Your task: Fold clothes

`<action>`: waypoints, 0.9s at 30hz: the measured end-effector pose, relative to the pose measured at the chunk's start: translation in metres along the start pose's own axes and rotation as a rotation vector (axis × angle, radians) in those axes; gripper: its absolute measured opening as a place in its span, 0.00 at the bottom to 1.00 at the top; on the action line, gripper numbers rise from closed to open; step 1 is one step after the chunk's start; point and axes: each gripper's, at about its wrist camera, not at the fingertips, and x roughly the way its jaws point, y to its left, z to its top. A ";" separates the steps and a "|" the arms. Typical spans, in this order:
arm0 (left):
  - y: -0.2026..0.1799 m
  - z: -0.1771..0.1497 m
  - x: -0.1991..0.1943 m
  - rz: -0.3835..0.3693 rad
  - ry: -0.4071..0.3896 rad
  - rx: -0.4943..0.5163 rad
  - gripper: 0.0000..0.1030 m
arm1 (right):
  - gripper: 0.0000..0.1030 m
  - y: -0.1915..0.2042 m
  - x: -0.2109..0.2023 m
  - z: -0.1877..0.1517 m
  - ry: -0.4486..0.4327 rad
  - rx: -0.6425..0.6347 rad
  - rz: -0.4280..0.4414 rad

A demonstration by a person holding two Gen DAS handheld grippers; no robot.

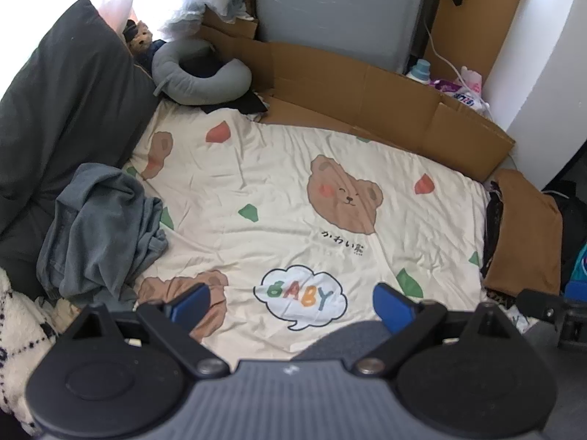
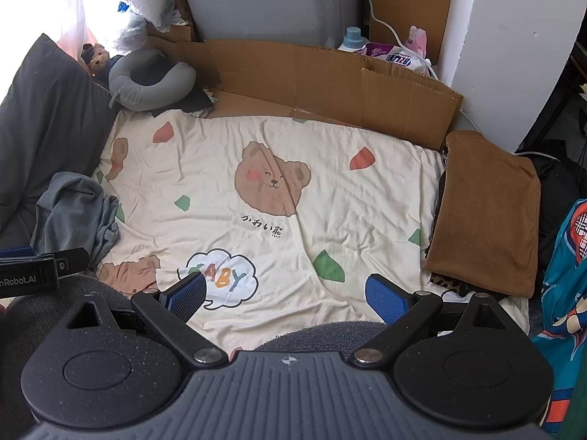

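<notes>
While both my grippers hang over the near edge of the bed (image 2: pixel 367 198), neither has anything between its jaws: my left gripper (image 1: pixel 291 302) stands wide apart above the bear-print sheet, and my right gripper (image 2: pixel 286 293) is just as wide and just as empty.

Going from the left, a dark pillow (image 1: pixel 66 102) leans at the bed's left side, and just in front of it lies a crumpled grey-blue garment (image 1: pixel 102 227), bunched and not folded at all. That, I judge, is the piece left to do. The middle of the sheet is bare, which should give room to spread it out. At the far right edge sits a brown garment (image 2: pixel 488 212) laid in a flat rectangle, so I take that one as already folded; something dark and a patterned scrap show beneath it, but I cannot tell what they are. By that reckoning the job is partway done, with at least one item waiting.

As for writing, the sheet carries "BABY" in coloured letters inside a cloud (image 1: pixel 302 295), and a short line of Japanese characters under the bear's face (image 2: pixel 273 181). My left gripper's side, seen from the right camera, reads "nRobot.AI", its start cut off. A packet (image 2: pixel 398 57) behind the cardboard (image 2: pixel 330 80) has print too small to read.
</notes>
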 end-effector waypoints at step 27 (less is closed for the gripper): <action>0.007 0.000 0.001 -0.020 0.000 -0.018 0.94 | 0.94 -0.002 -0.002 0.000 -0.008 0.014 -0.017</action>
